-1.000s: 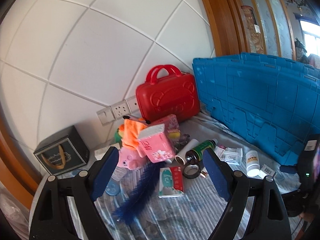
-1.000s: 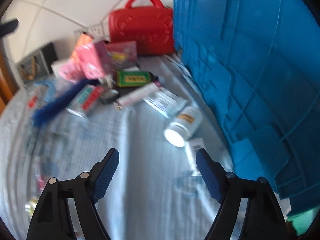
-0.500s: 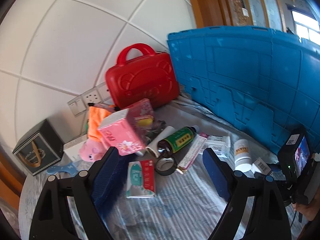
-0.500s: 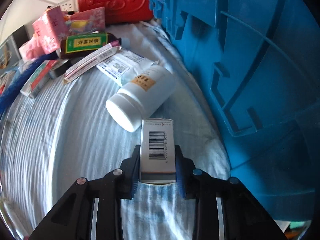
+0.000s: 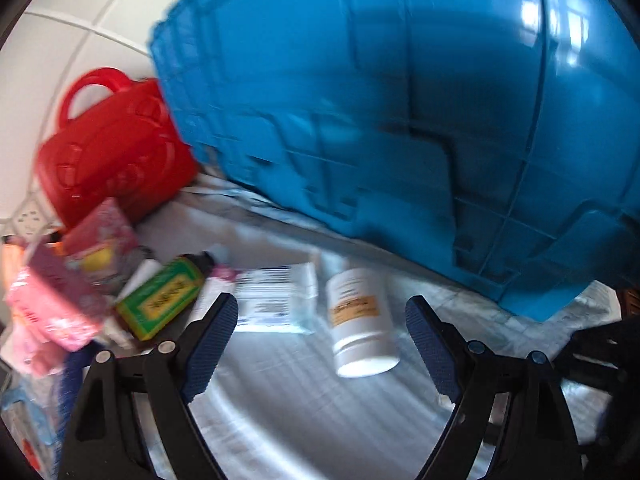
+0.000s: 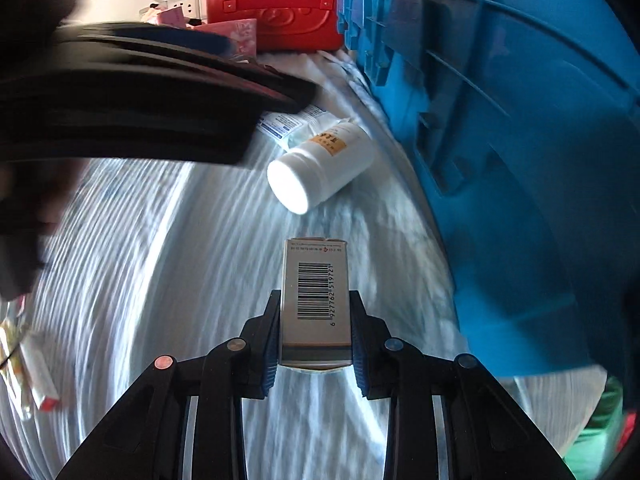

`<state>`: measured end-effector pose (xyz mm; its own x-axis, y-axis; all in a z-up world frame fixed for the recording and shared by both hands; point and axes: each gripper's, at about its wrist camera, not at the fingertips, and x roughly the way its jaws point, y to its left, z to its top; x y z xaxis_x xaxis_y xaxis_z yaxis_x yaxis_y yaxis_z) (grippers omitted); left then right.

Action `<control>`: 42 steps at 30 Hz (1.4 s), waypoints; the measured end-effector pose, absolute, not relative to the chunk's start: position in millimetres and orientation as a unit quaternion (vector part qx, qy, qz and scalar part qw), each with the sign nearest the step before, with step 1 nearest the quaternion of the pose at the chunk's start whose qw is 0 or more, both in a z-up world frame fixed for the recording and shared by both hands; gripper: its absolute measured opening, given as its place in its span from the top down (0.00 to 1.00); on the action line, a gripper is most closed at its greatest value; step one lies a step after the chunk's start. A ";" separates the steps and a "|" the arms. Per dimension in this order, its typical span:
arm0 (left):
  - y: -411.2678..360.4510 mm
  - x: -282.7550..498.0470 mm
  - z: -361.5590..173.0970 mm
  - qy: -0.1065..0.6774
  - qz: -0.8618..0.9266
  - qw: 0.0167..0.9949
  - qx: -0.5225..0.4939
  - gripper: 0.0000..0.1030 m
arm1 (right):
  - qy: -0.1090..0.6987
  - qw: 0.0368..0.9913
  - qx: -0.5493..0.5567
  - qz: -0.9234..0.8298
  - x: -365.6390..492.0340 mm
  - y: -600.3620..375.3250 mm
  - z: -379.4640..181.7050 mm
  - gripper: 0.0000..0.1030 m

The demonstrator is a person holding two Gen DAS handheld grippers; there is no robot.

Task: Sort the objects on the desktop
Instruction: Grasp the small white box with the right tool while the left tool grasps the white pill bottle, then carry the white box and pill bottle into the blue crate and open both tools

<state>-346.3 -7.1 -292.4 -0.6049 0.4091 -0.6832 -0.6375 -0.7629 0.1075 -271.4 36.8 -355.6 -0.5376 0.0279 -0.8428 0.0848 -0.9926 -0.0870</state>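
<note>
Striped grey-white cloth covers the desktop, with a big blue plastic crate standing along its right edge as landmark. Right gripper is clamped on a small barcoded carton, pads on its two long sides, carton end pointing forward and apparently lifted off the cloth beside the crate's near corner. Left gripper hovers with jaws spread wide and nothing between them, roughly bracketing a white pill bottle that lies on its side just in front of the crate wall, cap toward the camera. A blue-printed sachet lies touching or nearly touching the bottle on the side away from the crate; a green-labelled bottle and a red carry case sit farther along. Judgement: carry the carton level with the grip firm, since its faces are smooth. For the bottle, close across the body, not the cap, and keep the sachet out of the jaws. Motion blur is heavy; contacts uncertain.
</note>
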 end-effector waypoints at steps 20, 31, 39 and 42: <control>-24.3 -339.3 -305.5 0.203 0.868 0.285 -0.352 0.55 | 0.064 0.020 0.465 -0.883 -265.5 35.0 -334.5 0.71; -96.2 -298.1 -183.0 0.192 0.926 0.188 -0.266 0.55 | 0.072 0.052 0.382 -0.920 -242.0 -3.6 -240.5 0.71; -111.3 -267.5 -91.2 0.191 0.956 0.124 -0.186 0.55 | 0.014 0.069 0.296 -0.953 -224.2 2.6 -141.2 0.71; -101.4 -257.9 -60.1 0.192 0.961 0.110 -0.168 0.55 | -0.004 0.064 0.262 -0.963 -217.2 32.2 -102.9 0.71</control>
